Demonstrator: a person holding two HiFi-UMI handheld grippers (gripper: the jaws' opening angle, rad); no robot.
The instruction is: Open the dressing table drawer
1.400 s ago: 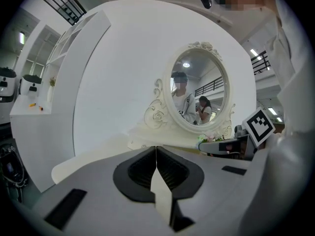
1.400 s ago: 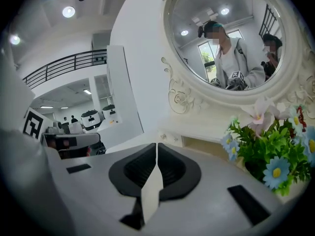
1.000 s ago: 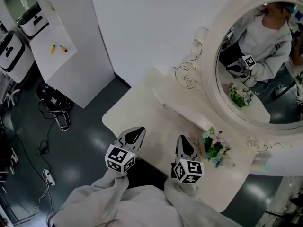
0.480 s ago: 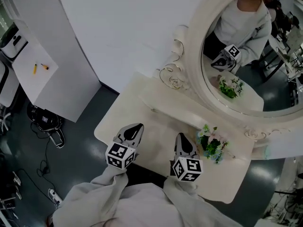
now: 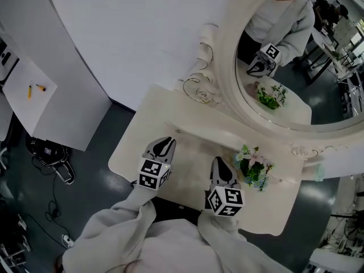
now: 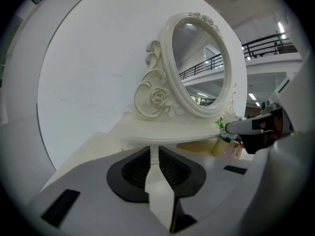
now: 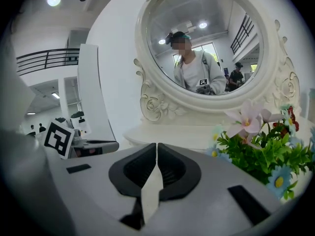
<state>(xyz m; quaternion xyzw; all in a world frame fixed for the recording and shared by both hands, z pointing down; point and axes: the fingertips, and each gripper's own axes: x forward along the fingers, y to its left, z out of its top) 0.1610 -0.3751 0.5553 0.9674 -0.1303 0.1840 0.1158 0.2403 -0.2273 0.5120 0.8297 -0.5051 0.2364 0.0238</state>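
Head view: both grippers are over the table (image 5: 128, 152) top near its front edge, L gripper (image 5: 165, 143) at 9 o'clock of the R gripper (image 5: 219, 161), well apart. L jaws are just cracking open, thin gap, nothing btwn them. R jaws are pressed together, empty too. The flowers (image 5: 254, 168) sit just beside the R one at 3 o'clock, w/ the mirror (image 5: 224, 67) up at 1 o'clock. Can't spot the drawer in any view tbh, only tabletop past the sleeves (image 5: 114, 232).
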